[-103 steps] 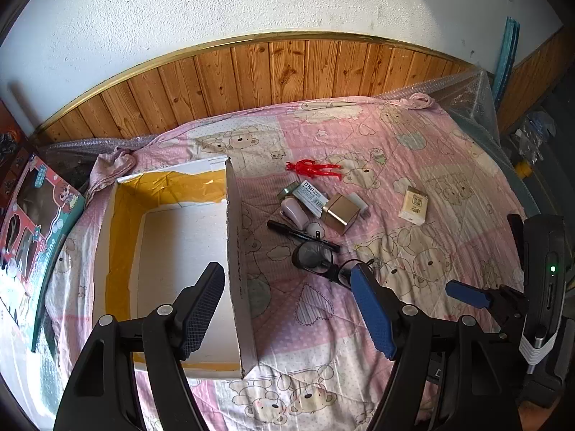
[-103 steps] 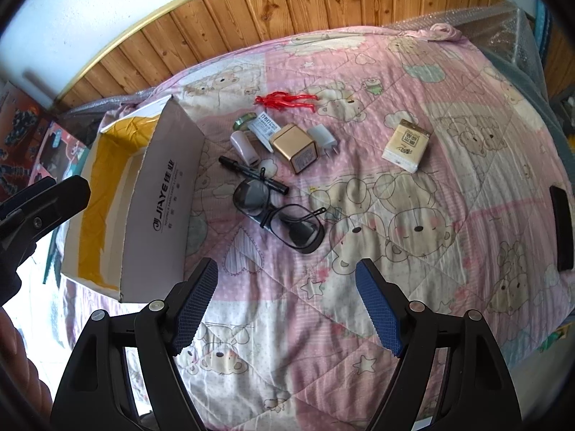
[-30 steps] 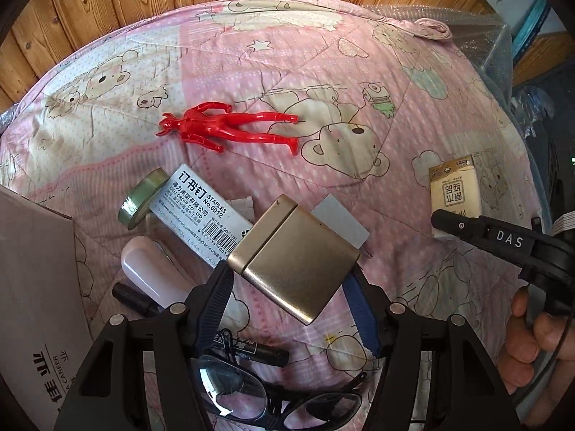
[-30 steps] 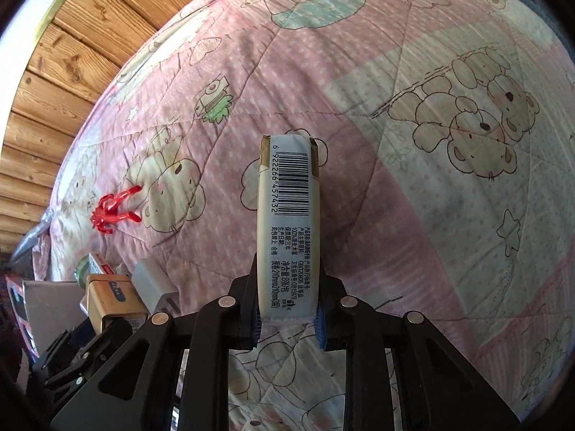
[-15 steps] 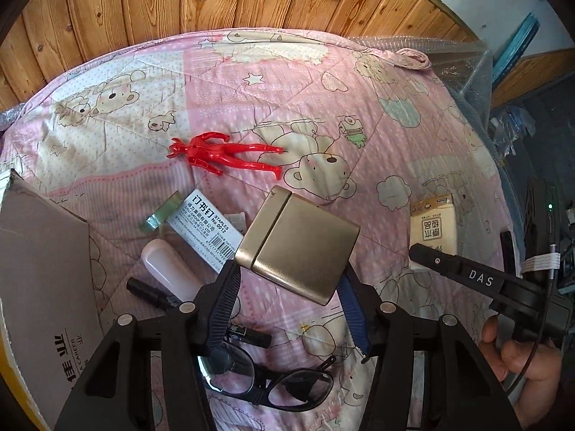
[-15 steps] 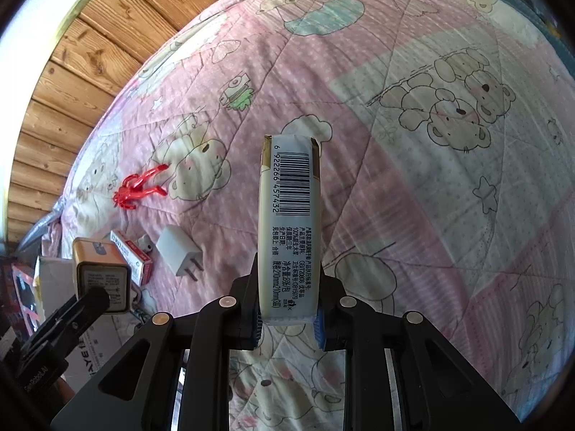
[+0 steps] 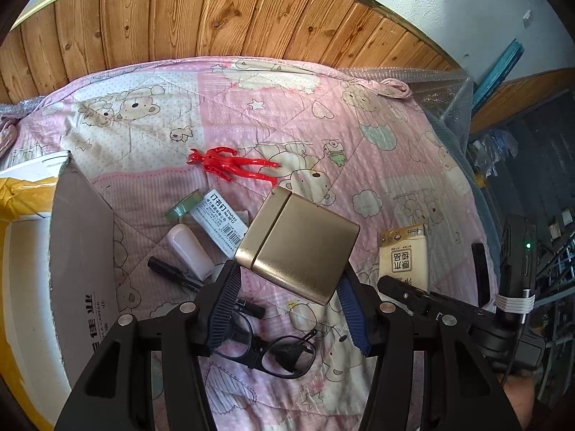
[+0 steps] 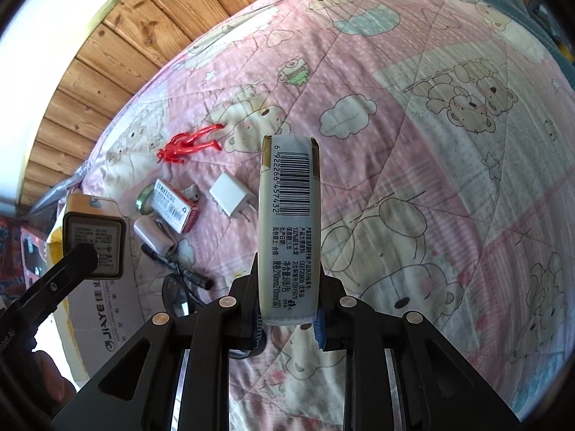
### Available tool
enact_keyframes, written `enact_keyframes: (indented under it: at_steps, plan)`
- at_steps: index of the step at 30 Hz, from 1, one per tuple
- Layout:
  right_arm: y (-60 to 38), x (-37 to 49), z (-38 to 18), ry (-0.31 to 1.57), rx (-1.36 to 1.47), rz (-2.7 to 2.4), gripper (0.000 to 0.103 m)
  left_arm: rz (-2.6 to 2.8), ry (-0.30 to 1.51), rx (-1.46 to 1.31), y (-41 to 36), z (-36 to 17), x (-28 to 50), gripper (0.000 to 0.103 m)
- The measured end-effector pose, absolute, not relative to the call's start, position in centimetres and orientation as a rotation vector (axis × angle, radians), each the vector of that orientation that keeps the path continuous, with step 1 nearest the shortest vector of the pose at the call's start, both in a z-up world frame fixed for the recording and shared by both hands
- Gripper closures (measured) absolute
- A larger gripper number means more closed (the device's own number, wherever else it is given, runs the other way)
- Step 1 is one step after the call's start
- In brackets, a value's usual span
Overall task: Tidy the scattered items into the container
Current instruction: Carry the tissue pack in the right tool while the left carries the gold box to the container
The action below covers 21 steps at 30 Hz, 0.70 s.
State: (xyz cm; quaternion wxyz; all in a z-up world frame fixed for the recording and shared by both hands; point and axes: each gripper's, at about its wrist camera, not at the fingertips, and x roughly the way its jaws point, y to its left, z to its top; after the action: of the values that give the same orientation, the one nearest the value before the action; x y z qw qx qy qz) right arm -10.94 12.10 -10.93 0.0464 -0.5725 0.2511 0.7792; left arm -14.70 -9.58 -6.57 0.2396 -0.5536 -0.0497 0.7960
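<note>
My left gripper point(image 7: 287, 305) is shut on a gold metal box point(image 7: 298, 248), held above the pink quilt. The same gold box point(image 8: 95, 240) shows at the left of the right wrist view. My right gripper point(image 8: 287, 323) is shut on a tissue pack point(image 8: 289, 222) with its barcode side up; that tissue pack point(image 7: 404, 255) appears at the right of the left wrist view. The open cardboard box point(image 7: 82, 251) stands at the left. On the quilt lie a red figure point(image 7: 230, 165), a staples box point(image 7: 219, 219), a tape roll point(image 7: 183, 204), a white tube point(image 7: 190, 251), a marker point(image 7: 172, 273), glasses point(image 7: 266, 348) and a white charger point(image 8: 231, 195).
The wooden wall panel point(image 7: 215, 21) runs along the far side of the bed. Bubble wrap point(image 7: 445, 86) covers the far right corner. A black flat object point(image 7: 479, 273) lies at the bed's right edge. A hand point(image 8: 50, 384) holds the left gripper.
Both grippers have risen and drawn back with their loads. The gold box is higher off the quilt, uncovering the white charger. The tissue pack is lifted further above the quilt.
</note>
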Motion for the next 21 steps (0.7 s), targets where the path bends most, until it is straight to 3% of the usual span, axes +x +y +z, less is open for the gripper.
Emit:
enact_keyframes:
  at_steps: [21]
  plan:
    - [3.4,-7.3,-5.6,0.557,-1.785,2.548,0.08,2.258,-0.237,-1.41,-17.5,-1.2,-7.7,0.047]
